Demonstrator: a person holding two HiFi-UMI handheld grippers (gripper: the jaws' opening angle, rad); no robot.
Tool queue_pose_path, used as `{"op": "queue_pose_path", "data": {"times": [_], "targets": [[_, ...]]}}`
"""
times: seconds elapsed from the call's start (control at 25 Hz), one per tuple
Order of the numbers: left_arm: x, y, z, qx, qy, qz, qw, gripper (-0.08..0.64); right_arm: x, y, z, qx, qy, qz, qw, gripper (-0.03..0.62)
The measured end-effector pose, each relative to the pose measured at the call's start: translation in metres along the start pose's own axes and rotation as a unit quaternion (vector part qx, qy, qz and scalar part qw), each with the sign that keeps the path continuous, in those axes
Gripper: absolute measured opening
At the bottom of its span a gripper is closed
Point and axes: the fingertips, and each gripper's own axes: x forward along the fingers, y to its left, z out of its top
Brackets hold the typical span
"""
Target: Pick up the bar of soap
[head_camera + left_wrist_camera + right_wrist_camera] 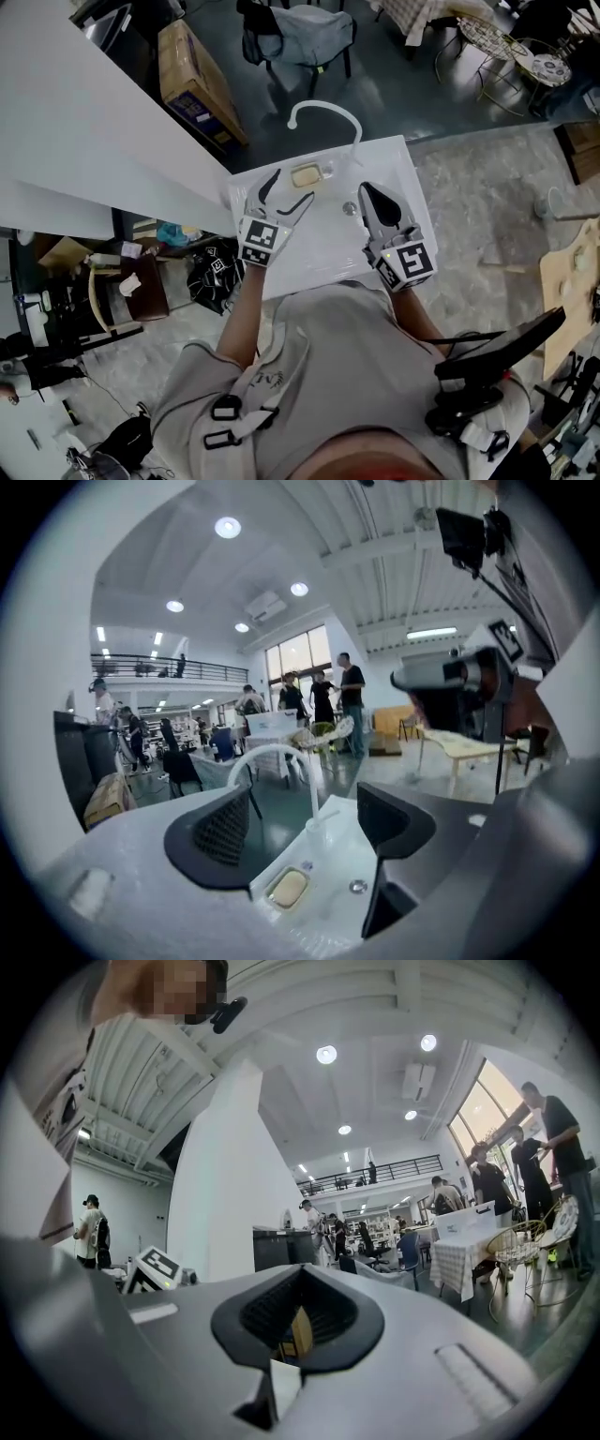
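Left tongs (292,185) gape near soap (306,174) recessed in sink (323,239).

Open hall-like lab: mezzanine railing (159,665), ceiling downlights (228,527), scattered tables (459,747), freestanding white sink (319,246).

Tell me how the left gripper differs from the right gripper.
The left gripper has its jaws wide apart; the right gripper has them together, nothing between them. The left gripper points at the bar of soap, which shows between its jaws in its own view; the right gripper sits beside the drain, off to the soap's side. Both are over the white sink.
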Motion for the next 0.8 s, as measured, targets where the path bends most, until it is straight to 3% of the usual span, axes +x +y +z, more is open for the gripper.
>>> {"op": "queue_pose_path", "data": {"times": [0.16,0.4,0.56,0.8], "targets": [[0.051,0.007,-0.057,0.095,0.105,-0.033,0.9893,0.359,-0.008,-0.015,0.0,-0.004,0.001,-0.018,1.0,0.0],[0.106,0.005,-0.128,0.184,0.212,-0.09,0.9557,0.357,-0.017,-0.031,-0.003,-0.004,0.008,-0.044,0.999,0.0],[0.138,0.014,-0.174,0.216,0.274,-0.112,0.9303,0.357,-0.02,-0.037,-0.006,-0.001,0.009,-0.055,0.998,0.0],[0.164,0.018,-0.229,0.228,0.335,-0.155,0.9012,0.357,-0.023,-0.047,-0.016,0.003,0.019,-0.071,0.997,0.0]]}}
